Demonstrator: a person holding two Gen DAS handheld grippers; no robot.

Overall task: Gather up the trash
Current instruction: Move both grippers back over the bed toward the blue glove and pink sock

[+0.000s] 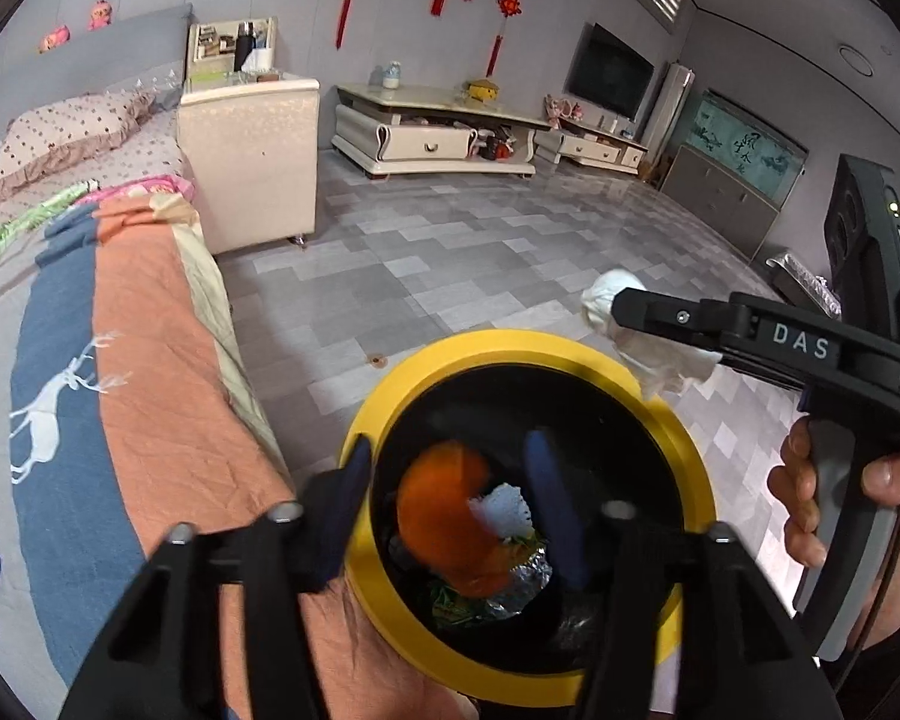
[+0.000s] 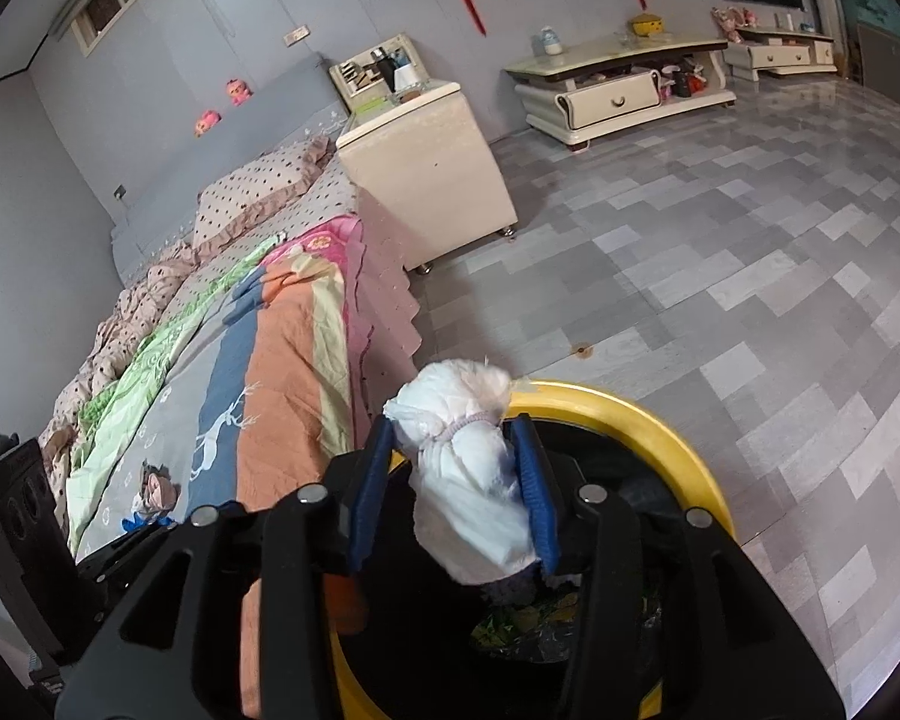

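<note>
Right gripper (image 2: 459,480) clenched on crumpled white tissue wad (image 2: 468,480) over yellow-rimmed bin (image 1: 684,450), left gripper (image 1: 450,498) spread astride bin rim, possibly touching, orange peel (image 1: 444,516) and foil (image 1: 522,582) below.

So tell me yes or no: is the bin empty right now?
No: the left wrist view shows orange trash, a white scrap and crumpled foil lying inside the yellow-rimmed bin.

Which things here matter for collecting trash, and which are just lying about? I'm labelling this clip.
Job:
white tissue wad held in right tool
yellow-rimmed bin
orange peel, foil inside bin
left tool

Lying about:
quilt
bedside cabinet
TV stand
</note>
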